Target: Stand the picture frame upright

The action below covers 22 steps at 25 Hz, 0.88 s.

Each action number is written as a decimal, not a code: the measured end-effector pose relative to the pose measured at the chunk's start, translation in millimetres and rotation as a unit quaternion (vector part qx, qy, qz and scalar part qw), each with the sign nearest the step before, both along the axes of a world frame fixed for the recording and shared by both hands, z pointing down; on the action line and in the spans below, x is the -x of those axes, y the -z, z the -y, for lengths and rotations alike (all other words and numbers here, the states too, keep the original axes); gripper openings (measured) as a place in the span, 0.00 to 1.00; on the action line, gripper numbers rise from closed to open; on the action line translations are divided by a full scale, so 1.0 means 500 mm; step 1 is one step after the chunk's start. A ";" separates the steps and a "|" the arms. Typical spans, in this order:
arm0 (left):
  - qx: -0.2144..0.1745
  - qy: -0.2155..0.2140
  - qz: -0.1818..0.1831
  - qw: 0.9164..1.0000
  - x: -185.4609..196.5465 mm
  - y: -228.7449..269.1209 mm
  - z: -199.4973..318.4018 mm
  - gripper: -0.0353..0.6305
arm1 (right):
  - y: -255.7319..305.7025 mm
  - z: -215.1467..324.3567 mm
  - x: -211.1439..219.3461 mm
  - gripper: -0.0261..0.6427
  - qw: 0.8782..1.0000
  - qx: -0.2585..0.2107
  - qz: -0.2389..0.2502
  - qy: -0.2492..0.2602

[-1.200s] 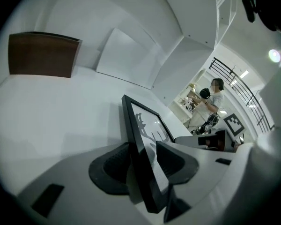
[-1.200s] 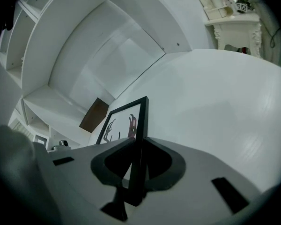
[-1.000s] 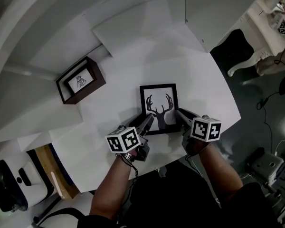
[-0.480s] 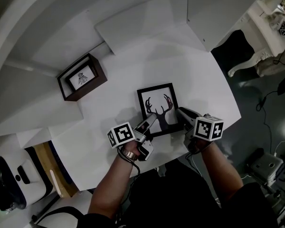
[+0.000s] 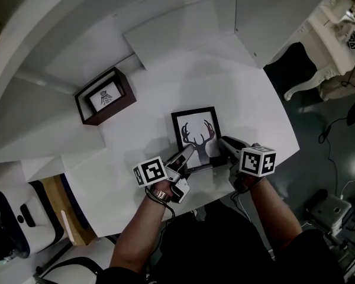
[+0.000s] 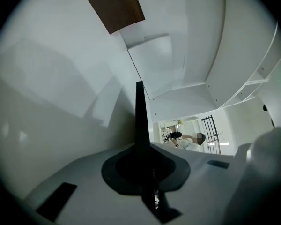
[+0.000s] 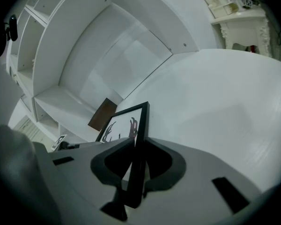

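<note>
Closing in on the picture frame, the left gripper has just brought its jaws together: a second ago they stood apart at the frame's left side, and now they are clenched on that edge. Its own view shows the thin black edge of the frame pinched between the dark pads and rising straight up out of them. Its marker cube has also rolled since then and shows a different face. The frame itself sits squarer than it did half a second ago, when it was skewed a little.

The frame is black, with a dark antlered deer head on a pale ground. It is on the white table, close to the edge nearest the person. Whether its near edge has lifted off the surface I cannot tell. On the frame's right side the right gripper is grasping it; that gripper's view shows the frame's black side bar caught between the two pads, with the deer picture facing off to the left. Its marker cube sits just right of the frame's lower corner.

Both of the person's forearms reach toward the frame from below. Up and to the left of the frame, well apart from it, stands a brown box frame with a small picture inside. Farther out to the frame's upper right, off the table, is an ornate white piece of furniture.
</note>
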State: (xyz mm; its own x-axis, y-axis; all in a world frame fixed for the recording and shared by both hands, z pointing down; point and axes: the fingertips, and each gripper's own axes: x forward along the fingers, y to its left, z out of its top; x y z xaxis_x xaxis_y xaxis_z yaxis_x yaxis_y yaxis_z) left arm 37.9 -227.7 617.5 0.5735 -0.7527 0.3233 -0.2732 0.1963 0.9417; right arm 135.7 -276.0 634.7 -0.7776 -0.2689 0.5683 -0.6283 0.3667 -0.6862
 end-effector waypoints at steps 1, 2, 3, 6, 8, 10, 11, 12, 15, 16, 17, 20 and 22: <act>-0.004 0.000 -0.002 1.000 -0.001 0.004 -0.002 0.09 | 0.000 0.000 0.001 0.13 1.000 -0.001 -0.002 0.002; -0.008 0.000 -0.005 1.000 -0.003 0.008 -0.005 0.09 | 0.001 -0.001 0.002 0.13 1.000 -0.002 -0.003 0.006; -0.011 0.000 -0.005 1.000 -0.003 0.011 -0.008 0.08 | 0.001 -0.003 0.003 0.13 1.000 -0.003 -0.003 0.011; -0.021 0.004 -0.005 1.000 0.002 0.018 -0.019 0.08 | 0.003 -0.011 0.011 0.15 1.000 0.007 0.010 0.023; -0.033 0.011 -0.011 0.999 0.011 0.030 -0.026 0.08 | 0.007 -0.019 0.020 0.19 0.999 0.020 0.027 0.029; -0.047 0.017 -0.012 0.999 0.020 0.044 -0.033 0.08 | 0.017 -0.029 0.032 0.22 0.997 0.036 0.053 0.032; -0.053 0.019 -0.012 0.998 0.025 0.051 -0.037 0.08 | 0.024 -0.033 0.039 0.22 0.996 0.043 0.067 0.033; -0.057 0.024 -0.016 0.998 0.029 0.058 -0.041 0.08 | 0.031 -0.035 0.047 0.22 0.995 0.050 0.080 0.034; -0.059 0.048 -0.050 0.996 0.041 0.078 -0.059 0.08 | 0.052 -0.045 0.071 0.22 0.991 0.064 0.110 0.051; -0.064 0.049 -0.051 0.995 0.045 0.085 -0.066 0.08 | 0.060 -0.050 0.081 0.23 0.988 0.069 0.121 0.059; -0.073 0.045 -0.045 0.995 0.051 0.091 -0.073 0.08 | 0.069 -0.056 0.091 0.23 0.986 0.075 0.132 0.068; -0.098 0.036 -0.025 0.994 0.067 0.107 -0.097 0.08 | 0.093 -0.077 0.121 0.23 0.979 0.084 0.159 0.096; -0.113 0.037 -0.014 0.993 0.082 0.118 -0.111 0.08 | 0.105 -0.088 0.138 0.19 0.975 0.081 0.170 0.120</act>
State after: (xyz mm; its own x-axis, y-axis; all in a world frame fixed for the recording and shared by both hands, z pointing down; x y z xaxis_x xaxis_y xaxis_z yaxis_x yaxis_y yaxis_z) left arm -3.2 -172.1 558.7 0.5193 -0.8453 0.1257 -0.2397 -0.0029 0.9708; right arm 66.5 -231.9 582.0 -0.9579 0.0170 0.2865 -0.2634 0.3441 -0.9012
